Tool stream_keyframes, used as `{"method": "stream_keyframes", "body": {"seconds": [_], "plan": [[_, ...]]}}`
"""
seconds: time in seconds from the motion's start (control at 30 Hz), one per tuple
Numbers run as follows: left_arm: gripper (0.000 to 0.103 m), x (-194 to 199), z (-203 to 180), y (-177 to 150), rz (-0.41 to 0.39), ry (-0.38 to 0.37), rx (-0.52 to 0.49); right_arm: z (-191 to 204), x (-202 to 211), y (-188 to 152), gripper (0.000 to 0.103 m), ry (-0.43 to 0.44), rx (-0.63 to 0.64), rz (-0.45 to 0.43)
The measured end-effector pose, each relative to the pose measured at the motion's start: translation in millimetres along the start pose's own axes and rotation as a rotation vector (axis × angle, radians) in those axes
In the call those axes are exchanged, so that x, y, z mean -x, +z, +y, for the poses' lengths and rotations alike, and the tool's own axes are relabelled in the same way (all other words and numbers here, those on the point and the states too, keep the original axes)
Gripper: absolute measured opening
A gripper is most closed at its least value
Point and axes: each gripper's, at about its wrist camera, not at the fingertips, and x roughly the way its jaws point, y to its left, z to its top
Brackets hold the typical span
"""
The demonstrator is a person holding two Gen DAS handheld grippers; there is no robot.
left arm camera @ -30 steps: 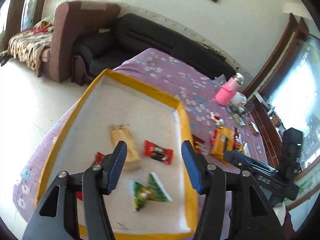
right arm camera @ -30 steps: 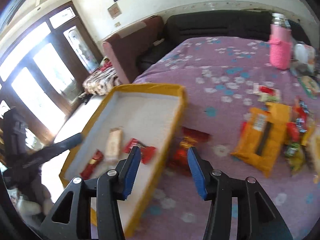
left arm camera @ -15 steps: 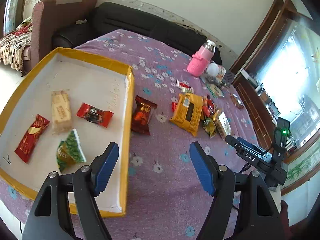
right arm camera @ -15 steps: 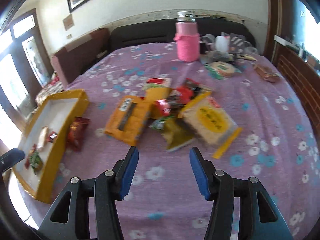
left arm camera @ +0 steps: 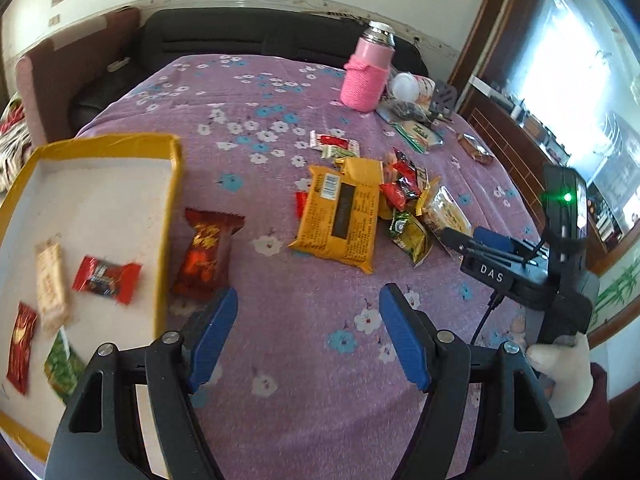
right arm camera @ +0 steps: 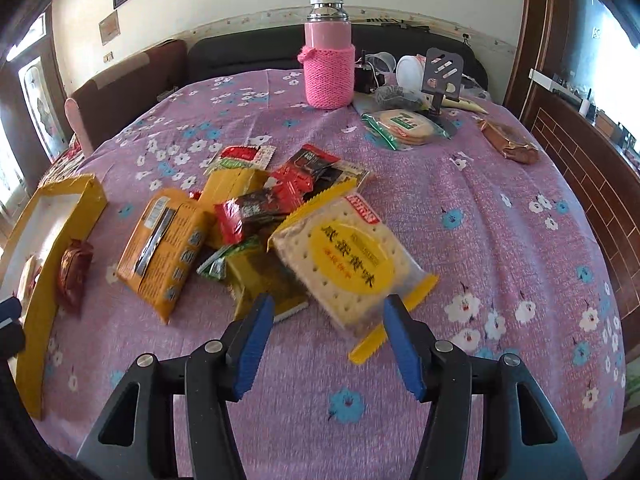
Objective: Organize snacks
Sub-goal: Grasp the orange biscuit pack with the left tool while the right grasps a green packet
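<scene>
purple floral-cloth surface (right arm camera: 480, 184), living room. right tool (right arm camera: 326, 344) part open, jaws just widening, empty, lined up on cracker pack (right arm camera: 352, 256) atop snack pile. left tool (left arm camera: 308, 336) wide, empty, near red snack (left arm camera: 206, 252) beside yellow-rimmed tray (left arm camera: 168, 216).

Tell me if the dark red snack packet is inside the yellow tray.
Out. The dark red packet lies on the purple cloth beside the tray's yellow wall.
</scene>
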Motion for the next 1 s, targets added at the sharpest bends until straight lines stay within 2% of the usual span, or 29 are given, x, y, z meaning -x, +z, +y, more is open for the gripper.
{"method": "stream_keyframes", "body": {"seconds": [0.4,0.53,0.73,0.83,0.9,0.97,1.0], "plan": [[0.073,-56,-18,47,0.017,-0.042,-0.124,-20,-18,14,0.064,0.027,-0.057,0.031],[0.073,-80,-20,59,0.066,-0.067,-0.140,-29,-20,16,0.064,0.061,-0.099,0.048],[0.073,-108,-32,64,0.087,0.047,-0.224,-50,-17,18,0.064,0.148,-0.189,0.043],[0.082,-115,-45,62,0.072,0.059,-0.277,-57,-15,16,0.064,0.226,-0.224,0.035],[0.082,-125,-54,60,0.088,0.099,-0.323,-53,-14,15,0.065,0.306,-0.206,0.029],[0.084,-141,-64,51,0.153,0.134,-0.383,-44,-16,15,0.065,0.364,-0.173,0.039],[0.080,-140,-65,49,0.135,0.130,-0.388,-37,-17,14,0.065,0.389,-0.149,0.042]]}}
